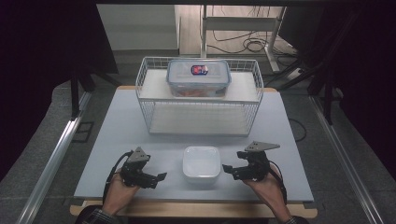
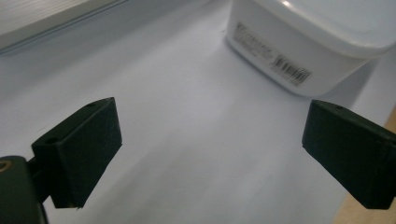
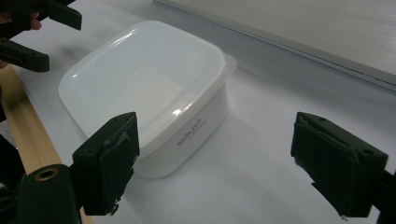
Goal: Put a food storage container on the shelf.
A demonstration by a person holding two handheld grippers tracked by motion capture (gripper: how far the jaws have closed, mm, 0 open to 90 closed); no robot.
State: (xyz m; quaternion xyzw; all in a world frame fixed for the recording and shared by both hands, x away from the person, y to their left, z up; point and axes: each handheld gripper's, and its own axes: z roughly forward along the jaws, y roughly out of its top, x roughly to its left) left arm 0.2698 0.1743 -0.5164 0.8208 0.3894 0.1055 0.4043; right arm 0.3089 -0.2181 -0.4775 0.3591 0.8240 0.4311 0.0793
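- Your left gripper (image 1: 159, 177) is resting low over the table (image 1: 116, 140), its jaws spread wide and gripping nothing.
- Your right gripper (image 1: 228, 169) is sitting opposite, jaws likewise spread wide and empty.
- The tub (image 1: 201, 163), white with its lid on, is standing between your two sets of fingers, just beside each and touching neither.
- In the left gripper view, the tub (image 2: 308, 42) is lying ahead of the fingers (image 2: 81, 149) and toward the right one, its barcode label facing you; bare table is showing between the jaws.
- In the right gripper view, the tub (image 3: 149, 88) is sitting ahead of the left finger (image 3: 109, 161), which is overlapping its near corner; I cannot tell whether they are touching.
- In that same view your other gripper (image 3: 37, 32) is showing beyond the tub, jaws parted.
- The rack (image 1: 198, 109), a white wire one, is standing well beyond both sets of fingers, at the far side of the table.
- The box (image 1: 198, 77), clear with a blue-rimmed lid, is sitting on the rack's upper shelf.
- The wooden edge (image 3: 28, 126) of the table is running just behind your fingers.
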